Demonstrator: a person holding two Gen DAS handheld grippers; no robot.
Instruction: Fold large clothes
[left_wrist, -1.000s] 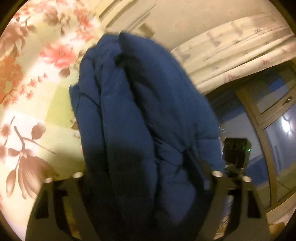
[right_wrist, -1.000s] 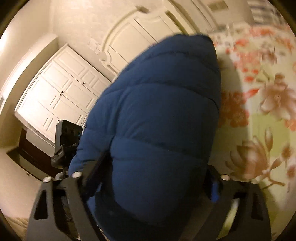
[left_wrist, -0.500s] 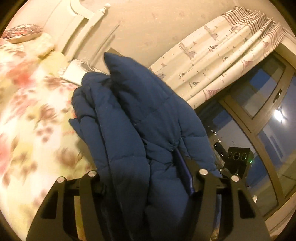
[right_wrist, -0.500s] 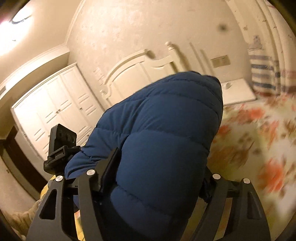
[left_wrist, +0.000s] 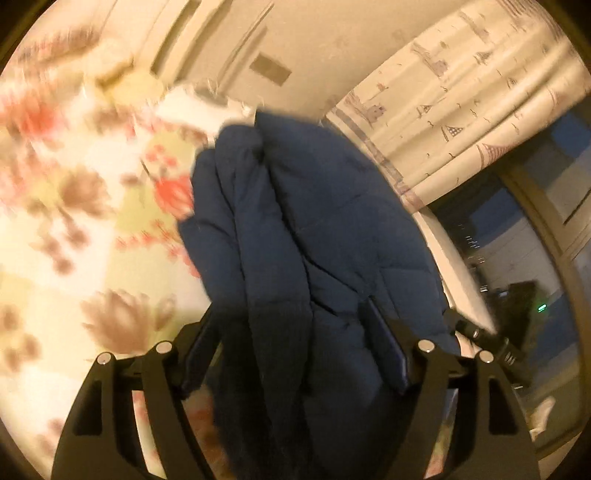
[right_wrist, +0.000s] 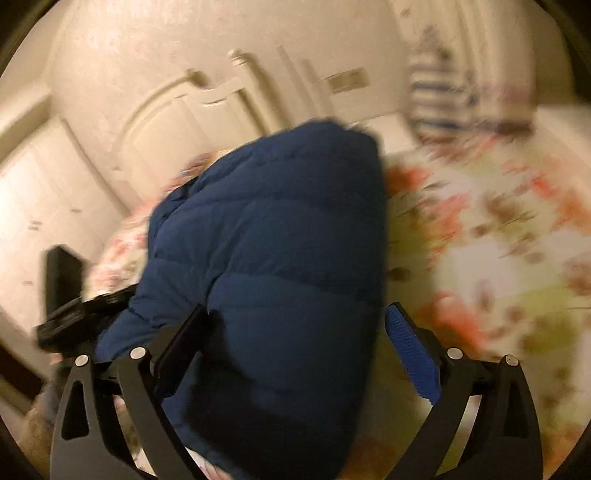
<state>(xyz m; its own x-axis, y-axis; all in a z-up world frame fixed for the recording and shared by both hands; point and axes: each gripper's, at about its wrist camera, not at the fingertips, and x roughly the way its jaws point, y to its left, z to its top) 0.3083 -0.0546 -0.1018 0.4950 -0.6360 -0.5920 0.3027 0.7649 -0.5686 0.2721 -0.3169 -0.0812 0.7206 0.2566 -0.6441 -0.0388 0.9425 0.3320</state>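
A dark blue puffer jacket (left_wrist: 314, 221) is bunched into a thick bundle over the floral bed sheet (left_wrist: 74, 221). My left gripper (left_wrist: 291, 325) has the bundle between its fingers. Its jaws are opening, but both pads still touch the fabric, and a dark ribbed cuff hangs down between them. In the right wrist view the same jacket (right_wrist: 277, 240) fills the right gripper (right_wrist: 295, 314). These jaws are opening too: the left pad rests on the jacket, while the blue right pad (right_wrist: 410, 354) stands clear of it.
The bed sheet (right_wrist: 480, 240) spreads right of the jacket. A white headboard (right_wrist: 166, 122) and wardrobe doors (right_wrist: 37, 184) stand behind. Patterned curtains (left_wrist: 461, 92) and a dark window (left_wrist: 535, 240) lie to the right. The other gripper's black body (right_wrist: 62, 277) shows at the left.
Both grippers carried the jacket across the bed and the views swung. The right jaws spread and the right pad came off the jacket. The left jaws narrowed, then widened again.
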